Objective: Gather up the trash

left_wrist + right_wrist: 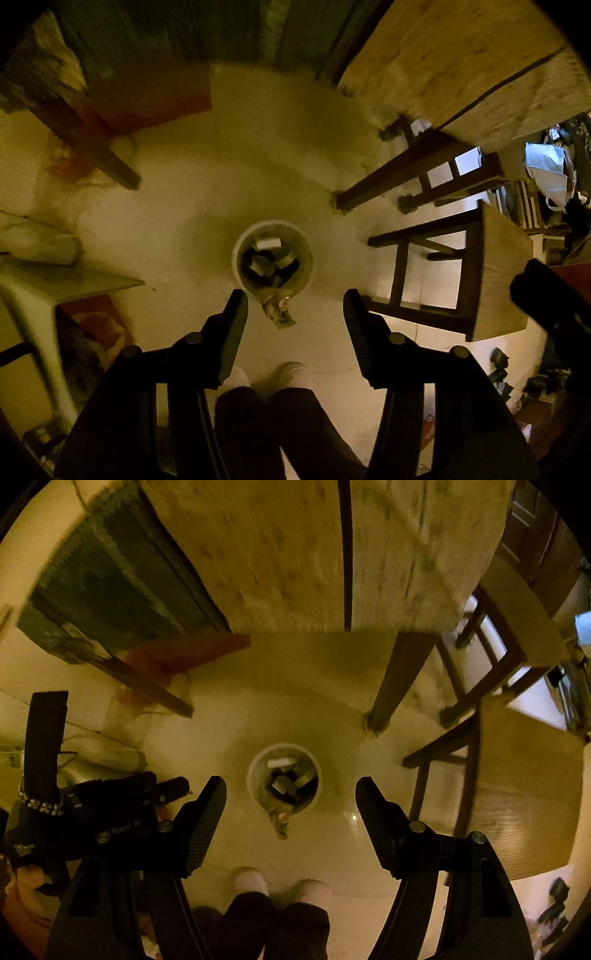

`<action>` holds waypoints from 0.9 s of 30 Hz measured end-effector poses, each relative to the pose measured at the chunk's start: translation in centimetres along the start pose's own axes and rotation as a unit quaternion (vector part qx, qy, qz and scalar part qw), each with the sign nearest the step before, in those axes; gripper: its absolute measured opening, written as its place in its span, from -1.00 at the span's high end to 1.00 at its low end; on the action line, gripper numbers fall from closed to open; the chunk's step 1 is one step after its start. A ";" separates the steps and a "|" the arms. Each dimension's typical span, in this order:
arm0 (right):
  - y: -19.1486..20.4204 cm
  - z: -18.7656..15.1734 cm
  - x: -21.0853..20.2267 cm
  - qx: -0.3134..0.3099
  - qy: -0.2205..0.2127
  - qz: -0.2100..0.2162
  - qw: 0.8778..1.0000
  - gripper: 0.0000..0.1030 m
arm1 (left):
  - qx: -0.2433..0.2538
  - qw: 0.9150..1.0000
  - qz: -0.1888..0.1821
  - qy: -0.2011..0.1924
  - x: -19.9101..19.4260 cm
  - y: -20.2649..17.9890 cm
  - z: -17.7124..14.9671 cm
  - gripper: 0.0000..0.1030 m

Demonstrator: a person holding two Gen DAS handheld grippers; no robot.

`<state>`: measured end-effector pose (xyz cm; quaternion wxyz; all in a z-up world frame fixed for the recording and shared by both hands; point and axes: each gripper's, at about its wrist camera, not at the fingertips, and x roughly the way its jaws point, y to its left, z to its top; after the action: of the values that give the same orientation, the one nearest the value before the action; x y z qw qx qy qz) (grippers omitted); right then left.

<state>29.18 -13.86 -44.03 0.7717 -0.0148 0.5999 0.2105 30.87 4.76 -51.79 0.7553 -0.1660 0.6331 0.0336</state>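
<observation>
Trash is what both tongs point down at, and neither has hold of any. The left gripper (295, 306) stands with its jaws apart and nothing between them; the right gripper (291, 794) is likewise spread wide and empty. Both hang high over a small white bin (272, 254) on the pale floor (207, 192), probably so pieces can fall straight in. Boxes and dark scraps already lie inside it. One crumpled wrapper (279, 312) hangs at the bin's near rim, whether falling or caught I cannot tell. A wooden table (443, 55) and a stool (495, 280) stand beyond, with the person's white-socked feet (273, 374) near the bin.
</observation>
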 end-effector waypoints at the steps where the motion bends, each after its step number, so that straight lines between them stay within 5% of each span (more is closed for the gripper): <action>1: 0.2 0.2 -1.2 -0.004 -0.005 0.001 1.000 -0.34 | 0.001 1.000 0.004 -0.009 -1.8 -0.3 -0.1 -0.02; 7: 1.5 0.9 -9.2 -0.030 -0.042 0.001 0.999 -0.34 | 0.002 0.997 0.011 -0.082 -13.2 -2.2 -0.8 -0.02; 12: 3.1 1.0 -17.7 -0.046 -0.101 0.004 0.994 -0.34 | 0.012 0.984 0.002 -0.175 -24.2 -3.7 -2.1 -0.02; 18: 5.9 -0.2 -29.8 -0.062 -0.219 0.008 0.974 -0.34 | 0.058 0.952 -0.009 -0.301 -37.8 -5.7 -6.0 -0.02; 27: 12.9 -7.8 -44.3 -0.081 -0.379 0.001 0.922 -0.34 | 0.109 0.892 -0.050 -0.436 -52.1 -5.8 -17.1 -0.06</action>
<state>9.09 -17.82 -1.98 0.9373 0.0043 0.2439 0.2488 5.98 2.59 -2.60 0.9694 -0.0828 0.2313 -0.0040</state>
